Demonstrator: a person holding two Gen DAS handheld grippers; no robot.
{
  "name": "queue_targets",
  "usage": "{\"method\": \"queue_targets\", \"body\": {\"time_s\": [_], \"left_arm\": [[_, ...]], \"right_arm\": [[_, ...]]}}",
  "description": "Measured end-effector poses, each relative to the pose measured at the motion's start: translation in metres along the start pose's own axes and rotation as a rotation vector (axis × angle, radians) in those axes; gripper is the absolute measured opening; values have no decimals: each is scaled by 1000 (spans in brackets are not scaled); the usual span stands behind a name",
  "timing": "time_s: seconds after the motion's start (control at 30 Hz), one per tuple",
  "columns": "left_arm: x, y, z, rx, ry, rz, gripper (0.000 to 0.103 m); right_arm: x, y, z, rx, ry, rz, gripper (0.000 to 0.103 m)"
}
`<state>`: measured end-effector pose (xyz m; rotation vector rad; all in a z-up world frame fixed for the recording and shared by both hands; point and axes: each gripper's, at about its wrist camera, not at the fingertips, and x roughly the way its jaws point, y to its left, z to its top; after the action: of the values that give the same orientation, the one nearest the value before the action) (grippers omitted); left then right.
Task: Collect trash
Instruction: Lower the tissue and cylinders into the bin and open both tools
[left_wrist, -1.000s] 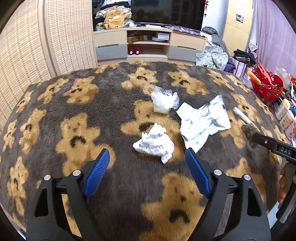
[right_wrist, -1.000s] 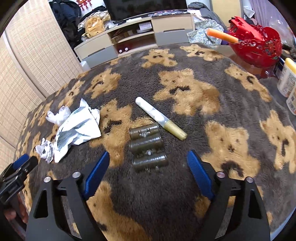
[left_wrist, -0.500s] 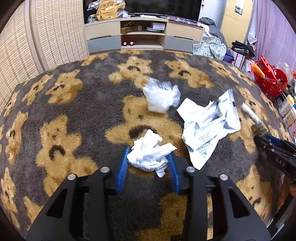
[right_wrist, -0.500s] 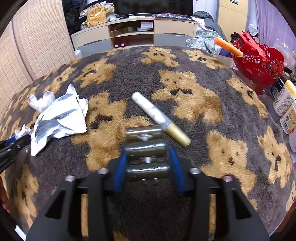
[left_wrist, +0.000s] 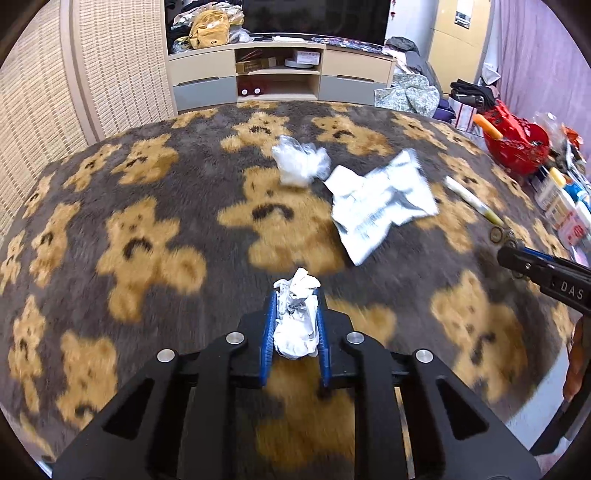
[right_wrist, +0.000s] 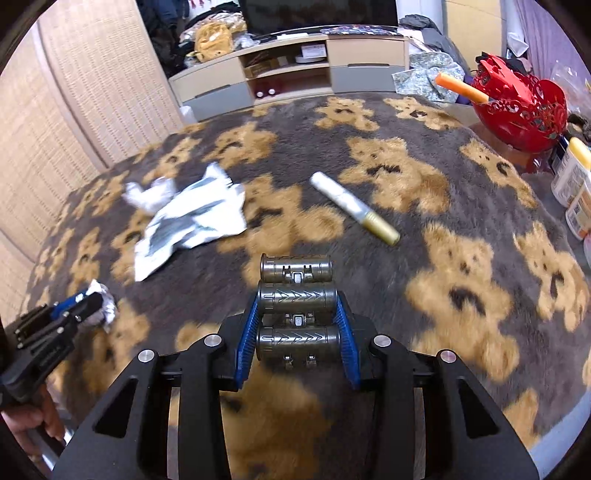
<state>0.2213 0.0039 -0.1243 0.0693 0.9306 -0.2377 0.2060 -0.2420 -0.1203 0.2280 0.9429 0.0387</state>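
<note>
Left gripper: jaws have just been closing; pads now press both sides of the paper wad, which was lying loose between wide jaws a second ago.
Wad: pinched between the pads, top poking out ahead of the tips, off the blanket as far as I can judge.
Ahead of left tips: plastic ball, and to its right the flat wrapper, both untouched.
Right gripper: closed a half second ago, steady since; pads clamp the ends of the cartridge pack.
Pack: two rolls inside the jaws, third sticking out forward.
Ahead-right: tube lying loose.
Meaning: two pieces secured; next comes carrying them to a bin, none in view.
</note>
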Motion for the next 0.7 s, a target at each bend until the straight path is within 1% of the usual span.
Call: {"method": "queue_targets", "body": {"time_s": [0.1, 0.23, 0.43, 0.57, 0.7], "left_arm": [[-23, -7, -14, 13, -12, -11, 18], [-57, -14, -34, 3, -35, -29, 18], [-99, -33, -75, 16, -41, -59, 18], [-113, -44, -106, 22, -31, -77, 18], [-117, -48, -139, 14, -8, -89, 18]], "right_arm": [[-18, 5, -17, -1, -1, 26, 40], [-46, 13, -44, -13, -9, 48, 40], [-82, 25, -80, -33, -20, 78, 40], [-96, 33, -109, -53, -11, 89, 40], [-101, 34, -137, -54, 11, 101, 40]]}}
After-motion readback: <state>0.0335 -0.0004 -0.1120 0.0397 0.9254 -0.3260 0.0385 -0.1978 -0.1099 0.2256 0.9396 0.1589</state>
